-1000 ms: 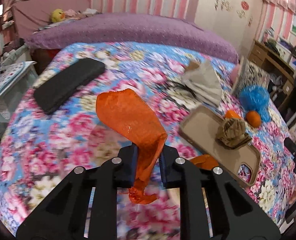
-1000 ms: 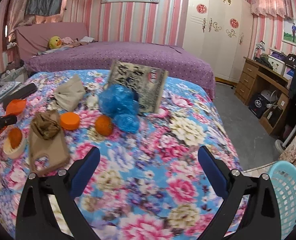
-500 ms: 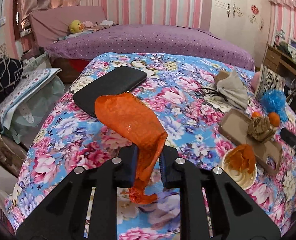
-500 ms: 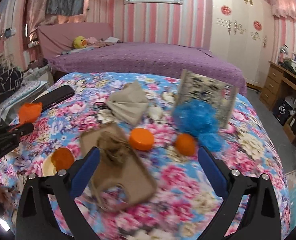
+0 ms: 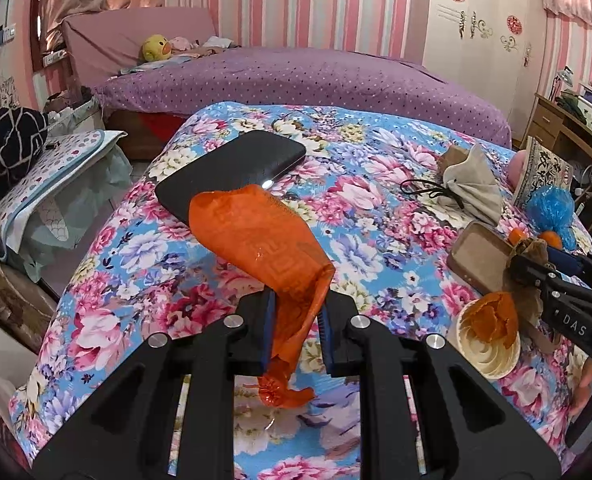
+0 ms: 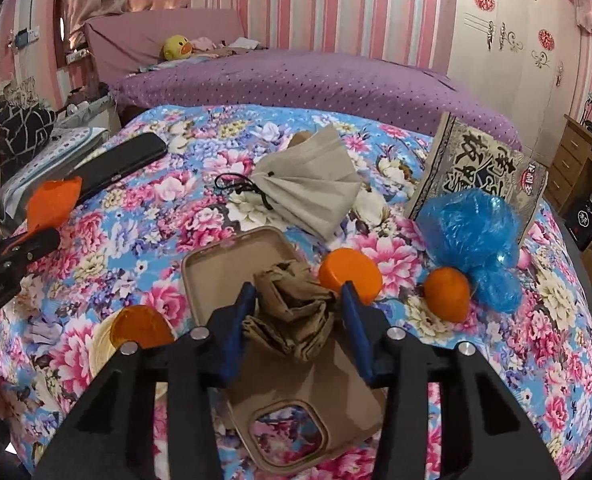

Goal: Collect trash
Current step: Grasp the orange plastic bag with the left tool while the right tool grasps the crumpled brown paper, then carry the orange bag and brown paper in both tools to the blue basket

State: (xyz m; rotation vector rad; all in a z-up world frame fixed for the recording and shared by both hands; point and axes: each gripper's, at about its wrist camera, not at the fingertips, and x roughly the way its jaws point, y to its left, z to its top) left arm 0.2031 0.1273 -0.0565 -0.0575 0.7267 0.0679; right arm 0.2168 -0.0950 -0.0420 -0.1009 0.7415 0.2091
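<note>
Surface: bed with flowered cover (image 6: 396,248); no bench in use.

Left hand-held gripper (image 5: 296,332): jaws clamped tight on a strip of orange plastic bag (image 5: 255,244); the bag's loose end stands up and away from the jaws, its knotted tail hanging below them.

Right hand-held gripper (image 6: 298,320): jaws closing, not yet as far as they go. A crumpled brown paper wad (image 6: 291,312) sits between the blue pads; whether both pads already press on it, I cannot tell for certain, the left one looks to touch.

Target location: the wad lies on a tan phone case (image 6: 231,272), itself flat on the bed, directly ahead of and under the right fingers.

Key relation: wad centred between the right jaws, its longer side running roughly along the pointing line of the gripper, so the pads meet its narrow flanks. The right hand is plainly the nearer one; the left is off to the side and occupied.

Neighbours: orange lid (image 6: 350,276) just beside the right pad; paper cup (image 5: 488,340) holding orange peel near the case; tangerine (image 6: 446,294) and blue plastic bag (image 6: 472,232) further right.

Judgement: pinch step in hand. Risk: the case may lift with the wad.
</note>
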